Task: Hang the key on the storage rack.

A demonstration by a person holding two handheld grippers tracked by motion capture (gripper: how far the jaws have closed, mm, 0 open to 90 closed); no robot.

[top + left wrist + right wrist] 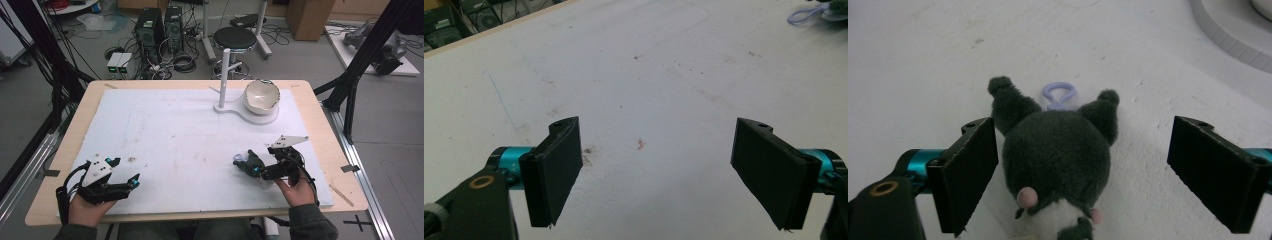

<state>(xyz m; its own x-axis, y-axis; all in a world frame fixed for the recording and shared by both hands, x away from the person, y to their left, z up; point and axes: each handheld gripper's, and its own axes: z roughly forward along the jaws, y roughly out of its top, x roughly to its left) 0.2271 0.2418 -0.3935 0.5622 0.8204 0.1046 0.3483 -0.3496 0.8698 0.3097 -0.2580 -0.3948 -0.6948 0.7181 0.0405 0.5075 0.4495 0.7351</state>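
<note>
1. A wooden table (60, 150) carries a large white foam sheet (175, 135), marked with faint reddish stains, seen from above.
2. The left gripper (126, 172) is held in a hand at the near left corner of the sheet. In the left gripper view its jaws stand wide apart with only bare, speckled sheet between them.
3. The right gripper (246, 165) is held in a hand at the near right of the sheet, pointing towards the left.
4. A small dark grey plush toy (1055, 150) lies on the sheet between the right gripper's jaws. It has two pointed ears, a pink spot and a white patch, and a lilac plastic loop (1059, 95) at its top.
5. The right gripper's jaws are spread. The left jaw sits just beside the toy, perhaps brushing its fur; the right jaw is well apart from it.
6. At the far side of the sheet stands a white post (224, 75) on a white base (260, 118), with a cream bowl (261, 96) with a wavy rim resting on the base.
</note>
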